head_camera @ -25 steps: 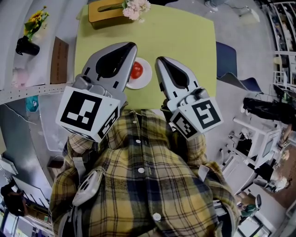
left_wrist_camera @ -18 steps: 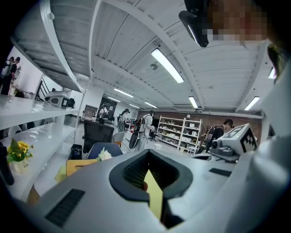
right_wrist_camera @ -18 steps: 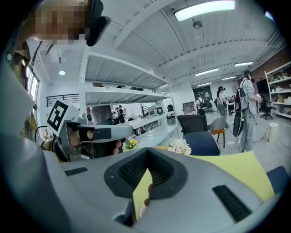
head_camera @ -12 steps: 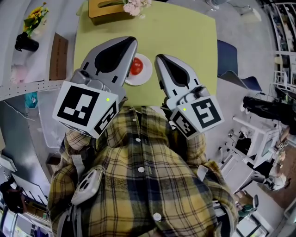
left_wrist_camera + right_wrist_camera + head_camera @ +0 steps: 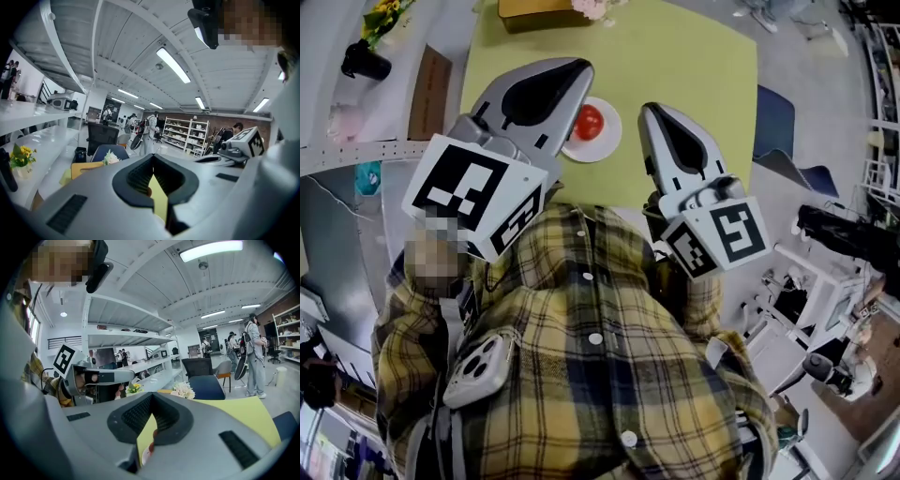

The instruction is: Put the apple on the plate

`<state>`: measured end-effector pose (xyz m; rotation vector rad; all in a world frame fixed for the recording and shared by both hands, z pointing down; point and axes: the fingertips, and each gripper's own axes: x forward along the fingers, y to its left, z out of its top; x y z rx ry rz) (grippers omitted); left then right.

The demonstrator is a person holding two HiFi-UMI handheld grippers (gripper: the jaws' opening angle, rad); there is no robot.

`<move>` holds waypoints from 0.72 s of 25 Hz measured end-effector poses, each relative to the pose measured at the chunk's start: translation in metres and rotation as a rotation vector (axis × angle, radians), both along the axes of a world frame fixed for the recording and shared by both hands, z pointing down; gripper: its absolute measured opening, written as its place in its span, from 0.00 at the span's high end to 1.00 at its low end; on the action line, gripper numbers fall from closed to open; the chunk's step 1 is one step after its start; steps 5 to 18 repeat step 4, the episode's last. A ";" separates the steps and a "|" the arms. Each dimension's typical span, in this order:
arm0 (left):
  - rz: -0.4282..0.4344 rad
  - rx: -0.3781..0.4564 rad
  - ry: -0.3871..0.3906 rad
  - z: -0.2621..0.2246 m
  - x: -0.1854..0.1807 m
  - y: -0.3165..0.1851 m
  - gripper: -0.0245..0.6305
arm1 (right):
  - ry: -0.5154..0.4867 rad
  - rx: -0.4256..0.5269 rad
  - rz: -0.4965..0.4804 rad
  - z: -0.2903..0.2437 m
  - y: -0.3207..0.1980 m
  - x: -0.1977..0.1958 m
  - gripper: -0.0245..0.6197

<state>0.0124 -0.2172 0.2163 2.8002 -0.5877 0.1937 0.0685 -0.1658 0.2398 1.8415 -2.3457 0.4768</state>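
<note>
The red apple (image 5: pixel 589 122) already sits on the white round plate (image 5: pixel 604 152), which lies near the edge of the yellow-green surface (image 5: pixel 694 66) closest to the person, about midway along it. By the look of it, the placing is done.

The risk now is a knock. In the head view the left claw (image 5: pixel 574 73) overlaps the plate's left rim, so it hangs close beside or just above it; which of the two cannot be told. A careless sideways sweep of that claw could clip the rim or the apple. Because the plate is so close to the near edge, a shove towards the person might slide it off, and the round apple would likely roll free at the first jolt. The right claw (image 5: pixel 654 116) is apart from the plate on its right and is less of a threat.

Both claws are held in front of the yellow plaid shirt (image 5: pixel 600 328), with their marker cubes close to the chest. They point away from the person over the surface and tilt slightly downward, with the plate between them. Each gripper view shows its claw clenched, tips meeting, with nothing gripped; only surface, plus a sliver of apple and plate, shows through the gap behind the tips.
</note>
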 end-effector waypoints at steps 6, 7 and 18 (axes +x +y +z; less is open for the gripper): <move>0.041 -0.041 -0.007 0.007 -0.006 -0.003 0.95 | 0.009 0.002 0.006 0.001 -0.003 -0.003 0.97; 0.041 -0.041 -0.007 0.007 -0.006 -0.003 0.95 | 0.009 0.002 0.006 0.001 -0.003 -0.003 0.97; 0.041 -0.041 -0.007 0.007 -0.006 -0.003 0.95 | 0.009 0.002 0.006 0.001 -0.003 -0.003 0.97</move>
